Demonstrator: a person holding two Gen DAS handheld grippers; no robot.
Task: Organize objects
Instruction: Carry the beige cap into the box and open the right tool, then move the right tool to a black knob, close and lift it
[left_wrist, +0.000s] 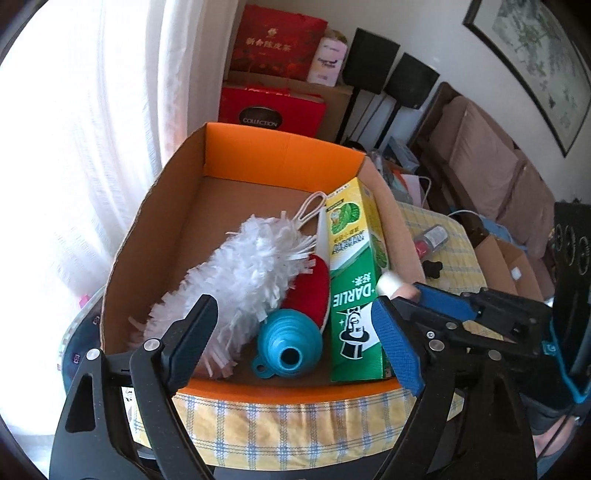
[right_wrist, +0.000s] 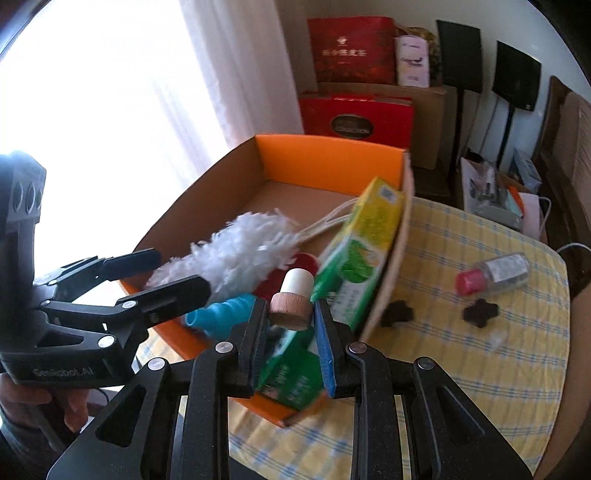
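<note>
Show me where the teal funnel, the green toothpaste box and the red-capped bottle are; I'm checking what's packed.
teal funnel (left_wrist: 286, 341): left wrist view, on its ribbed cone.
green toothpaste box (left_wrist: 356, 295): left wrist view, on its printed front face.
red-capped bottle (right_wrist: 496, 273): right wrist view, on its clear body.

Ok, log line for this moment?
left gripper: open, over box | right gripper: shut on dropper cap | sanitizer bottle: on tablecloth

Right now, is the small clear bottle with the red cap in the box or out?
Out. The bottle lies tipped on the checked cloth, beyond the cardboard box's wall.
</note>
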